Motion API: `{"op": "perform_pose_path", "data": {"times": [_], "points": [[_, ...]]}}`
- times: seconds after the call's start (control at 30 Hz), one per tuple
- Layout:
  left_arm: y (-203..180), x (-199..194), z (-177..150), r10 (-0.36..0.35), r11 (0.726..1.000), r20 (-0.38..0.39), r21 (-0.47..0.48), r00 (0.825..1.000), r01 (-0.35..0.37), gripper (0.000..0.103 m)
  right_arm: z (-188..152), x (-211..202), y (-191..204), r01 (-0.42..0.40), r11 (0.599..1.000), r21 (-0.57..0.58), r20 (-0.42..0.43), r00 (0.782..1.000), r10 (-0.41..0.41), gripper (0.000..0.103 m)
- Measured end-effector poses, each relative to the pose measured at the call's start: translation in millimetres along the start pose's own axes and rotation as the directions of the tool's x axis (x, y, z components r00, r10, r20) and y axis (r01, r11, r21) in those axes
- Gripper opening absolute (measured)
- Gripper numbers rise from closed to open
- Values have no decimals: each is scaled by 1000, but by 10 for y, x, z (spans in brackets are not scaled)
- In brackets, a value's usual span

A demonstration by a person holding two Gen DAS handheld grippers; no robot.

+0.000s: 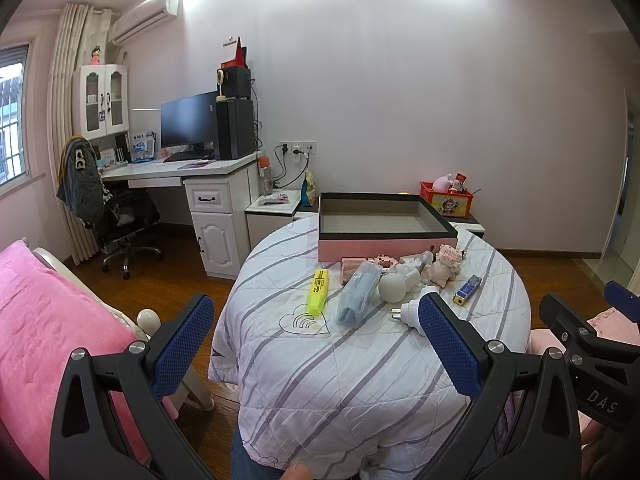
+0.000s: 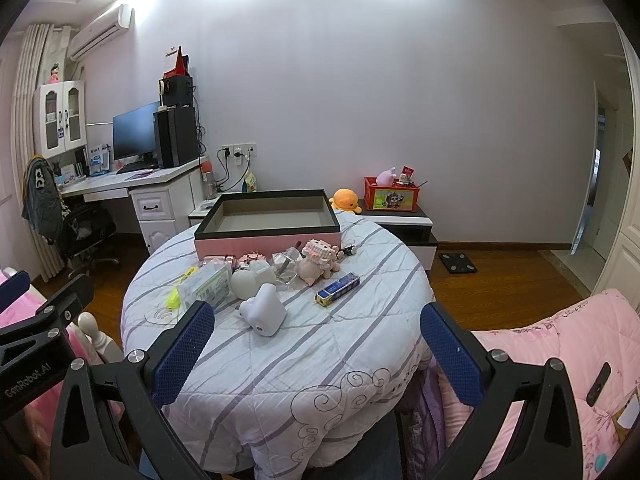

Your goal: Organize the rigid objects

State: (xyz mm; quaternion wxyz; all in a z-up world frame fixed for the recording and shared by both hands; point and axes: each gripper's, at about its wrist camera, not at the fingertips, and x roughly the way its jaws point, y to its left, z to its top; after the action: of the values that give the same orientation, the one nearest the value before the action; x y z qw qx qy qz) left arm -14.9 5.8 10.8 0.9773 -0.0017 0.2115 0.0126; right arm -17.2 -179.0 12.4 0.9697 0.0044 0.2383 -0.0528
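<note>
We hold the left gripper (image 1: 316, 320) and the right gripper (image 2: 316, 328) back at the near edge, both spread wide and empty, so we judge the sorting has not begun: nothing lies in the box yet.

Nearest us, on the striped quilt (image 2: 280, 368) that covers the round surface, sits a white plug adapter (image 2: 262, 314), at about 12 o'clock from the right gripper. Next, at 11 o'clock from the left gripper, lie the yellow highlighter (image 1: 318, 291) and a clear blue packet (image 1: 357, 295); at 1 o'clock from the right one, a blue tube (image 2: 338, 288). Beyond them huddle a white ball (image 1: 394, 287), a small glass bottle (image 2: 286, 266) and a pink figurine (image 2: 318, 262), touching one another.

The next move, we think, calls for closing on the adapter, which stands apart from the rest, and carrying it over the heap.

Farthest on the quilt stands the open pink box (image 1: 384, 220). Behind it are a desk with a monitor (image 1: 188, 120) at 10 o'clock and a red crate (image 2: 392, 196) at 1 o'clock.
</note>
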Motion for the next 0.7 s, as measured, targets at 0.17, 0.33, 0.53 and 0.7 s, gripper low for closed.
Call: {"op": "perform_pose_path", "data": {"times": [0.17,0.33,0.53,0.7], "points": [[-22,10,-20,-3,1000,-4,-1,1000,2,103,-2,-7,13,-3,1000,2,1,1000,3,103],[-23,24,-35,-4,1000,-7,0,1000,4,103,1,6,15,-2,1000,4,3,1000,2,103],[-45,39,-60,-6,1000,-13,-3,1000,6,103,-3,7,13,-3,1000,3,2,1000,3,103],[-20,88,-82,-9,1000,-24,-9,1000,8,103,-12,52,10,-8,1000,1,-7,1000,8,103]]}}
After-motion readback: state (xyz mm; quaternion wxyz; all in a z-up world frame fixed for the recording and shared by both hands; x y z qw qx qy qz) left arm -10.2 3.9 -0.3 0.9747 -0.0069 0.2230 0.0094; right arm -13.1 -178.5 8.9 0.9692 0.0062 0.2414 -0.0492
